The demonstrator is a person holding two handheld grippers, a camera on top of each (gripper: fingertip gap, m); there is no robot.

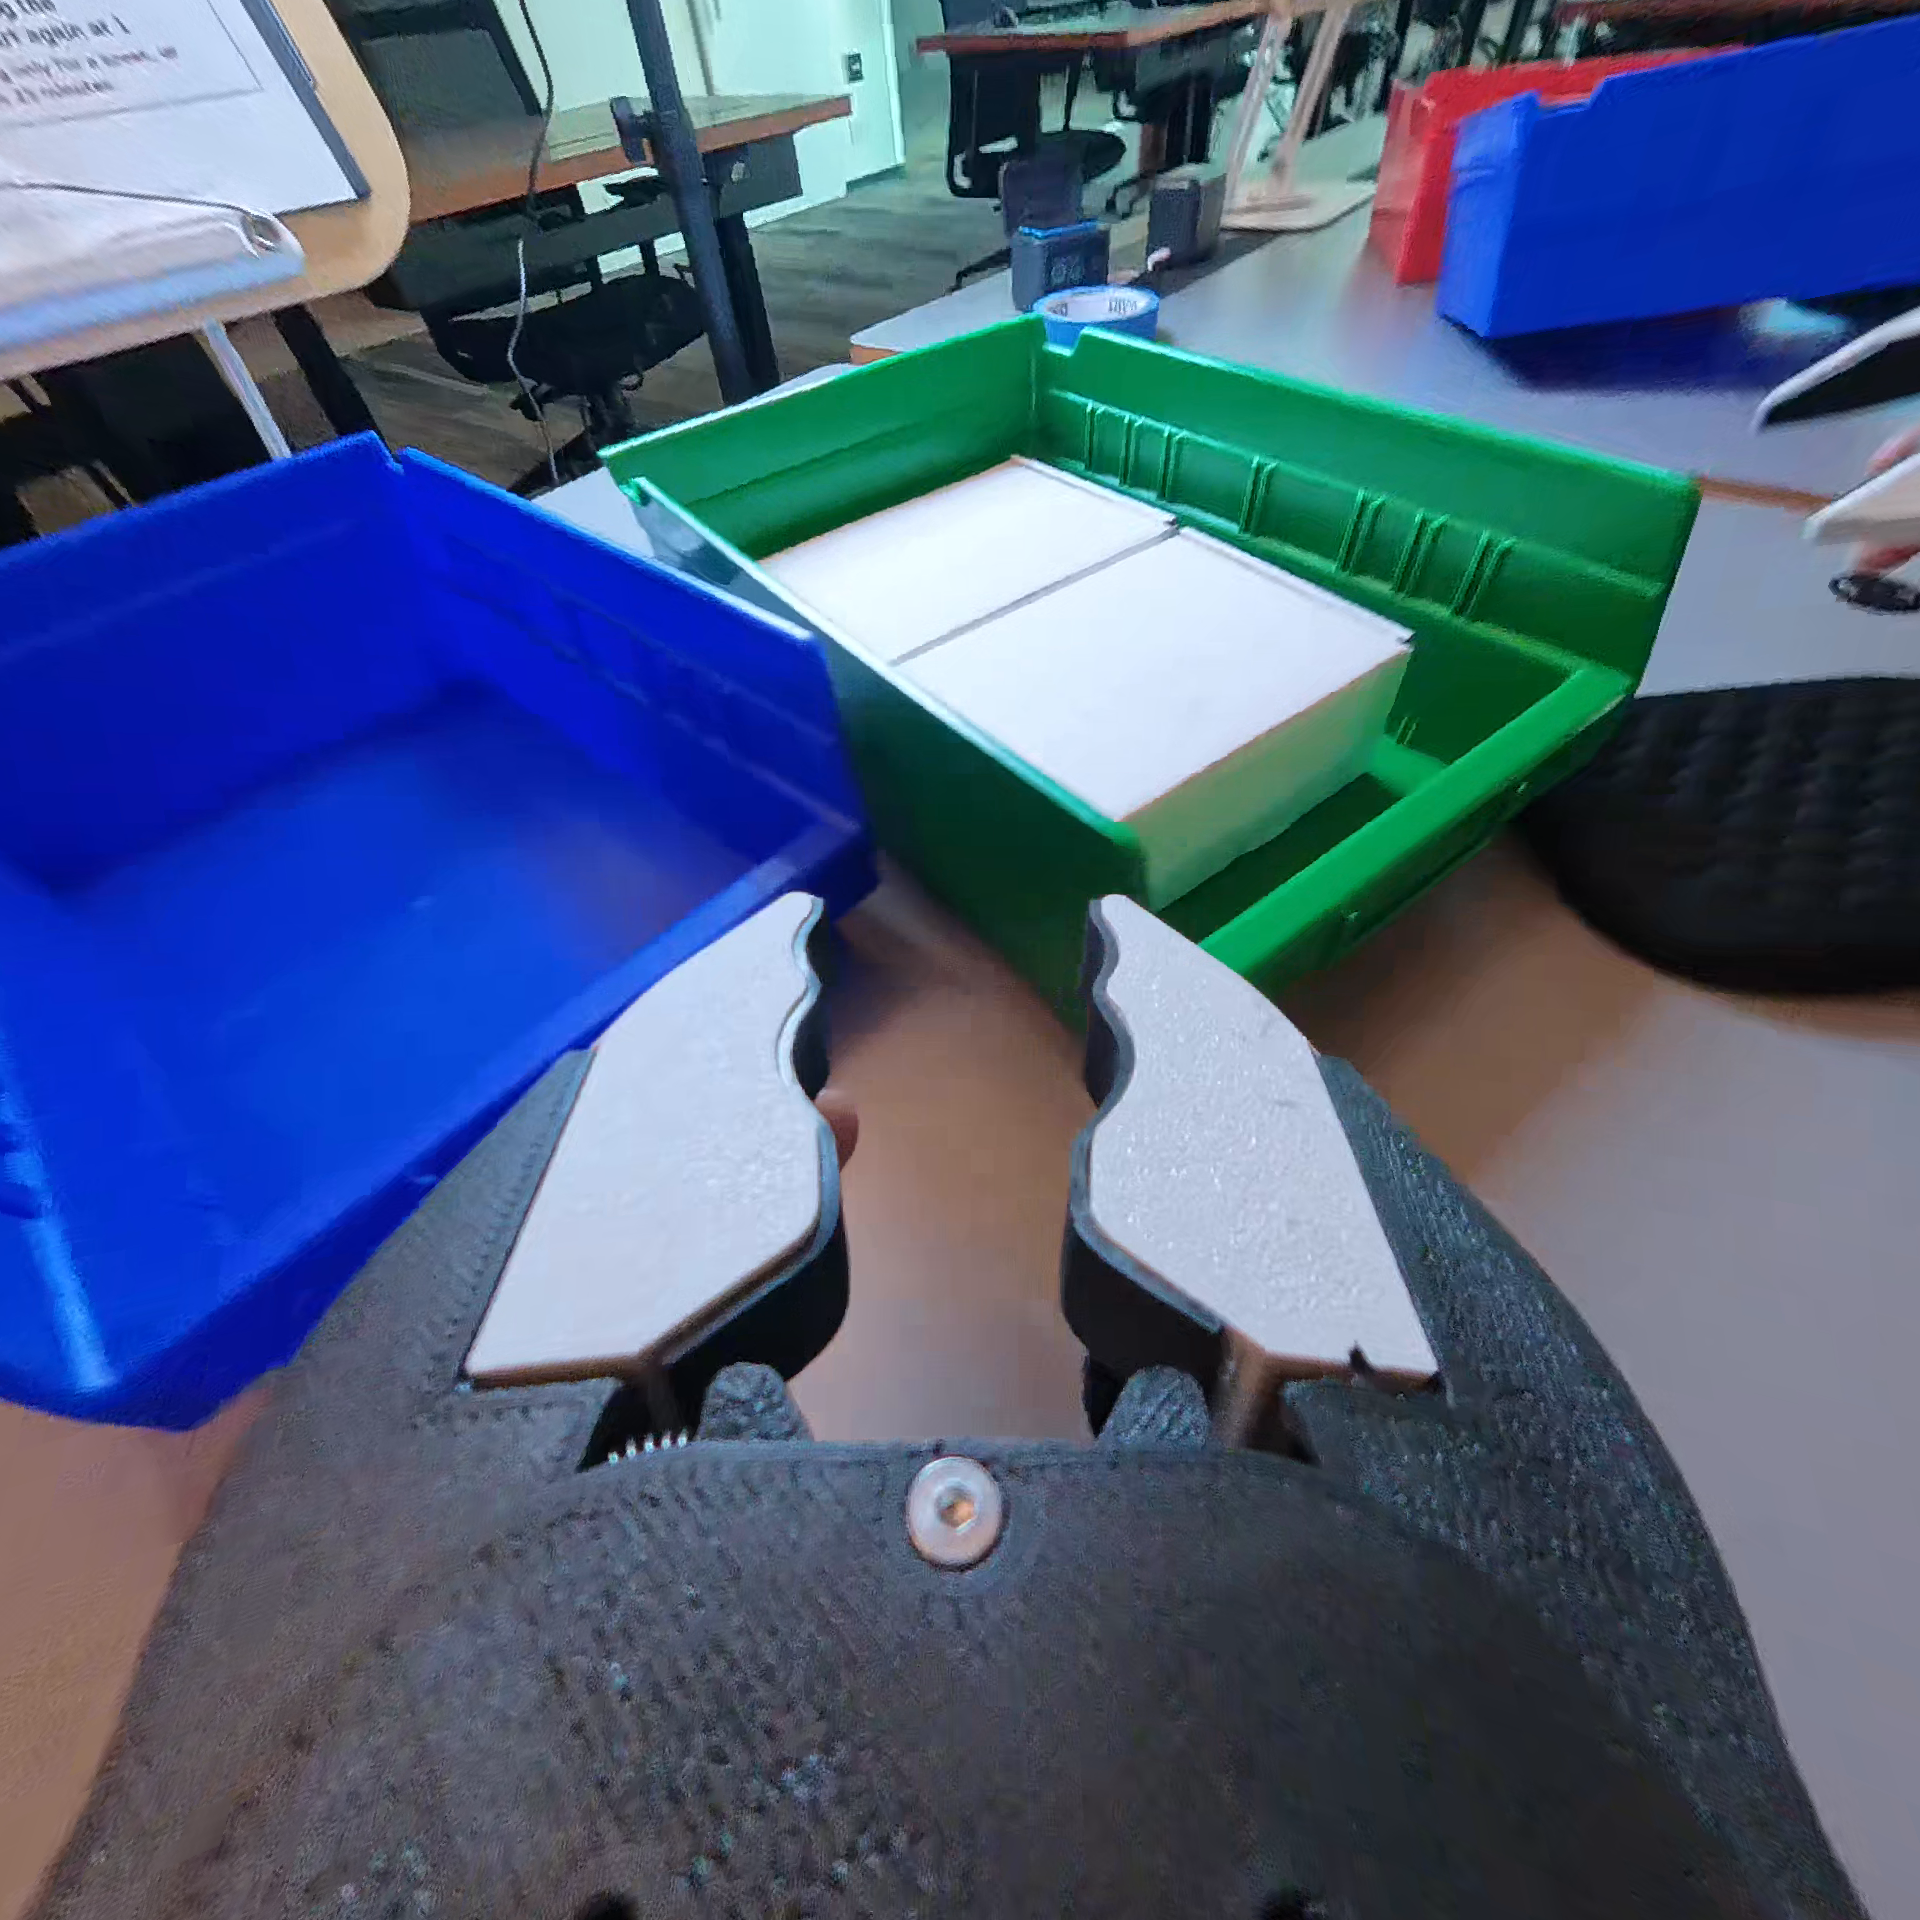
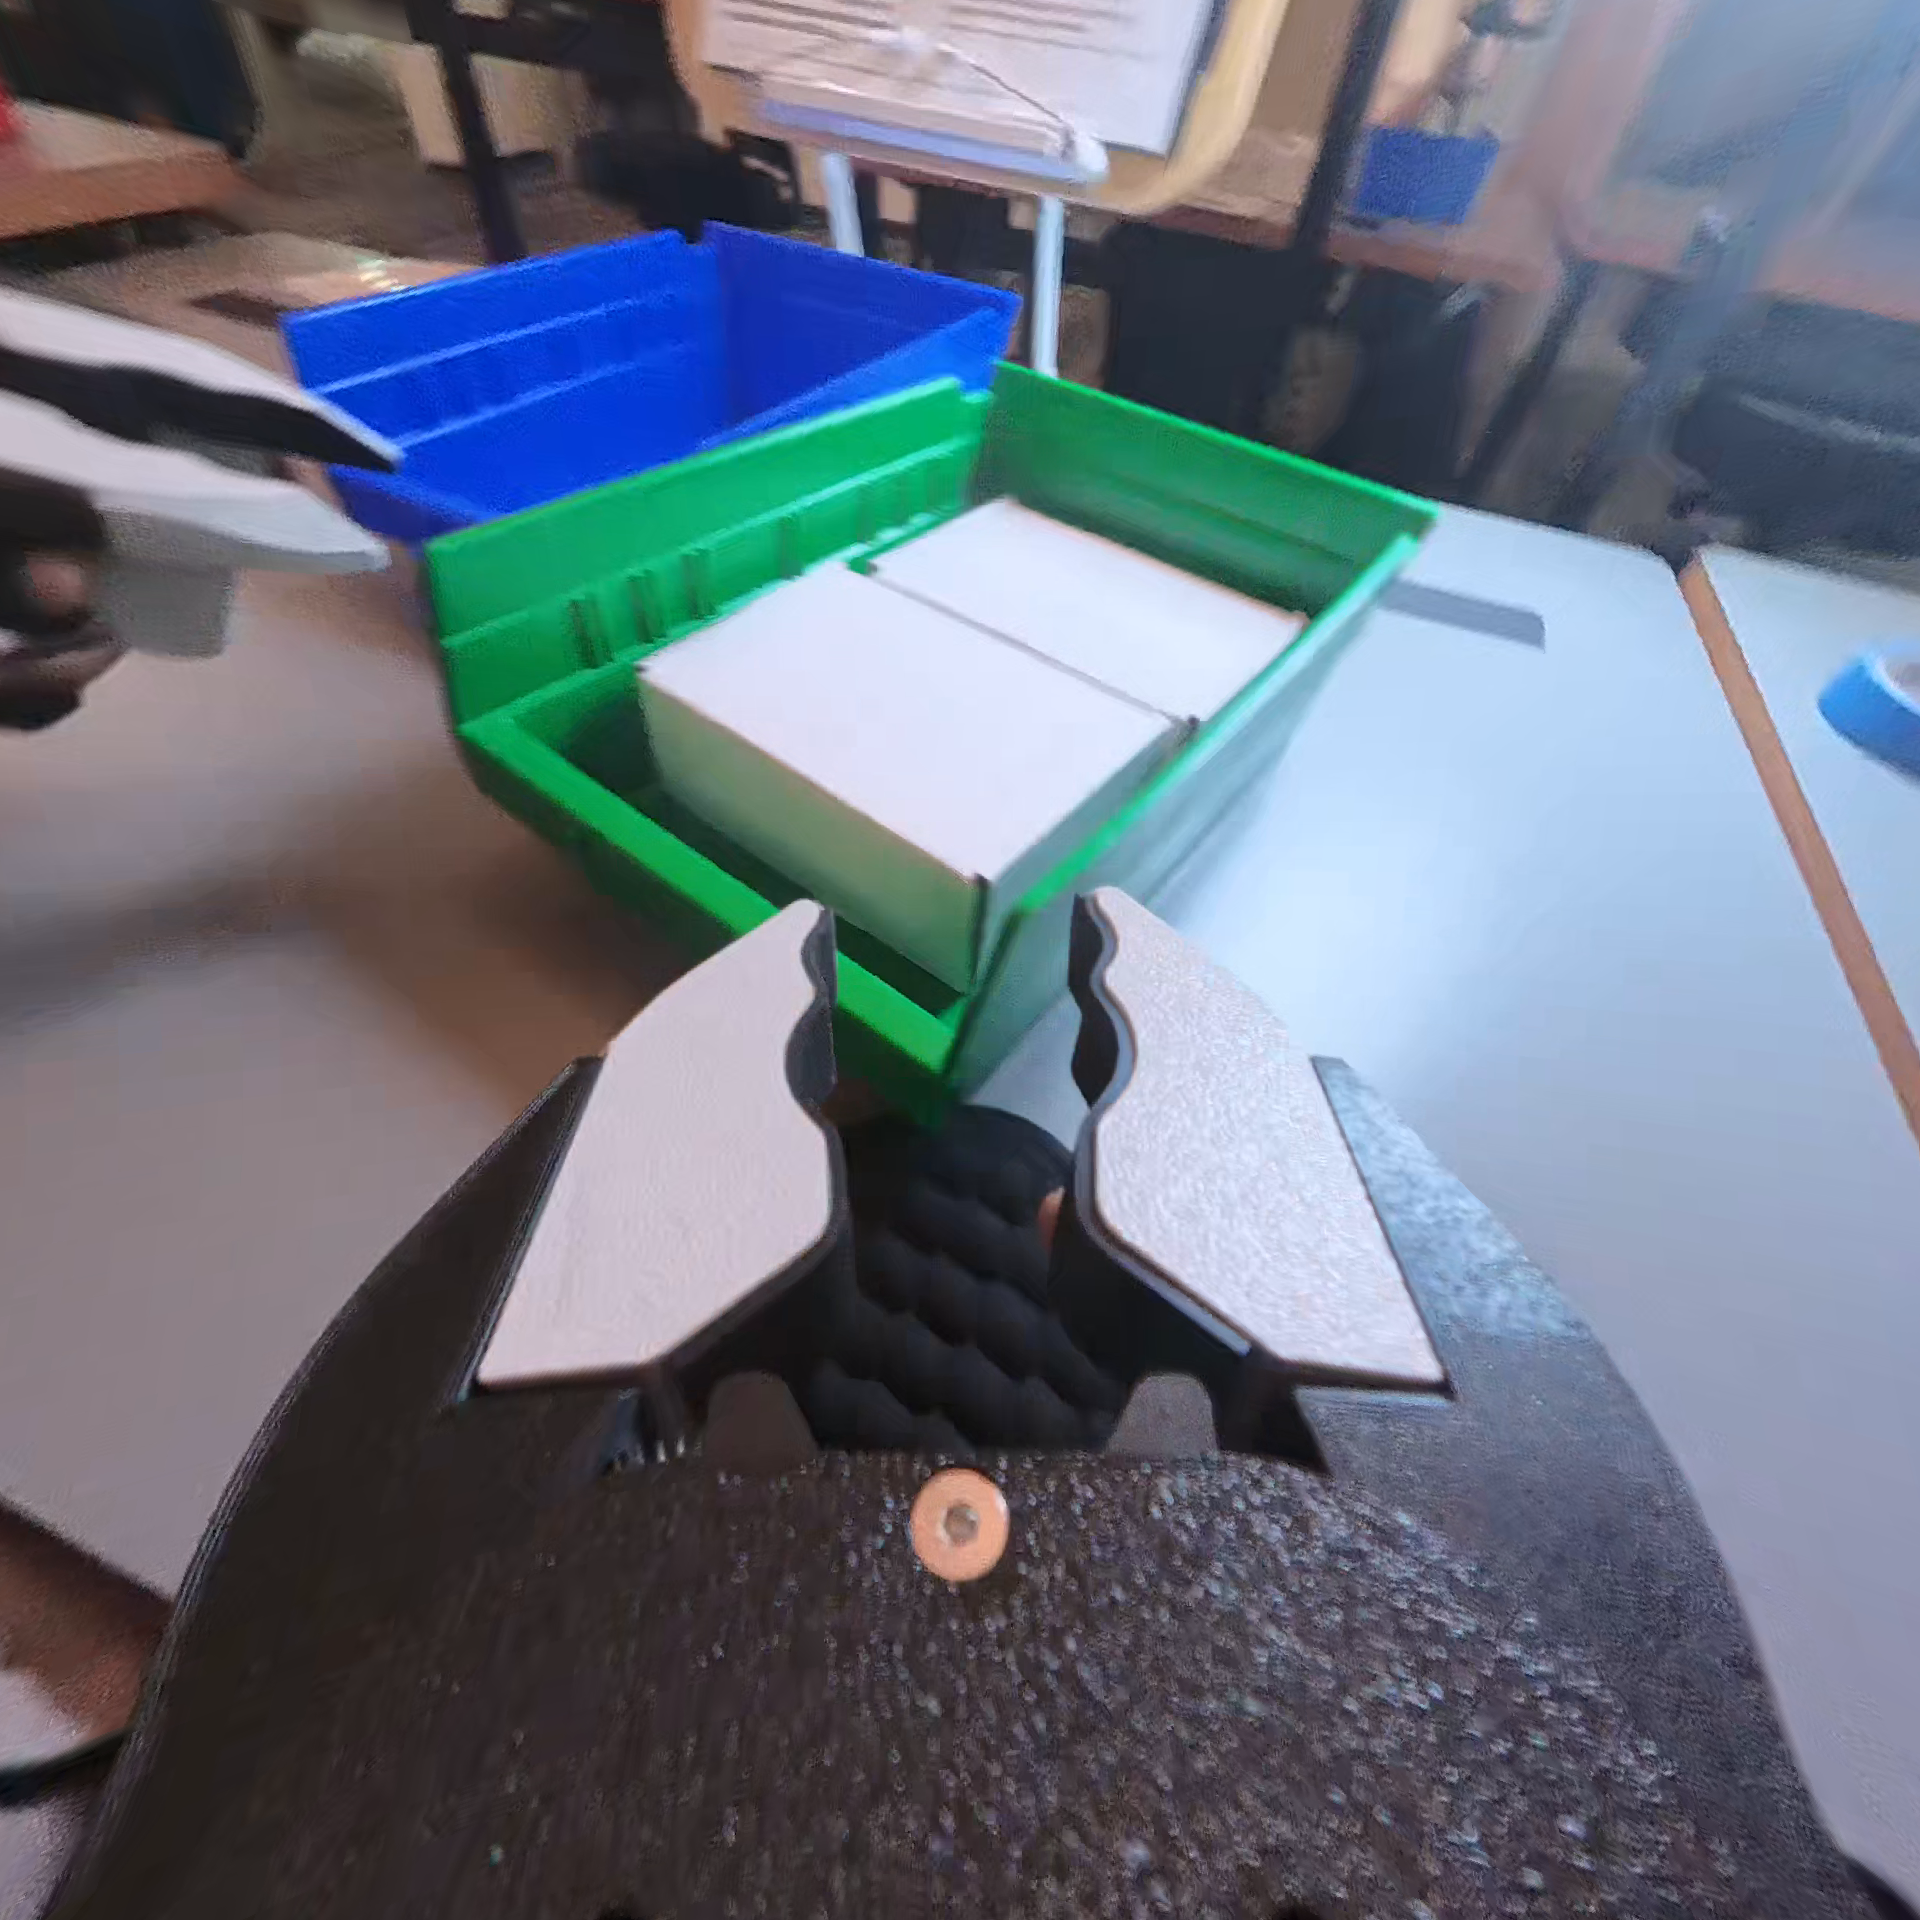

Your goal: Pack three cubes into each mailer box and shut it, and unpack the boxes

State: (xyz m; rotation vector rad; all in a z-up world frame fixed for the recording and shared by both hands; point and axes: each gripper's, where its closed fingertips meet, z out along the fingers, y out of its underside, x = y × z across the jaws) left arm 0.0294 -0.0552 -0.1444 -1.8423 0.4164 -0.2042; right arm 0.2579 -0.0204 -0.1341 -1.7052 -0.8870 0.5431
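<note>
Both empty grippers, left gripper [image 1: 954, 961] and right gripper [image 2: 954, 961], are hovering half-open with two shut mailer boxes [image 2: 914, 748] sitting just ahead inside the green bin [image 2: 665, 520], so widening before gripping the nearer box's sides looks wise, blue bin [image 1: 312, 935] sitting beyond-left.

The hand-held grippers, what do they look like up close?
The two look alike. The left hand-held gripper and the right hand-held gripper each have a rough-textured black body, two fingers faced with pale grey plates, wavy black inner edges and one round metal screw set centrally behind the fingers. No cables or sleeves show.
</note>
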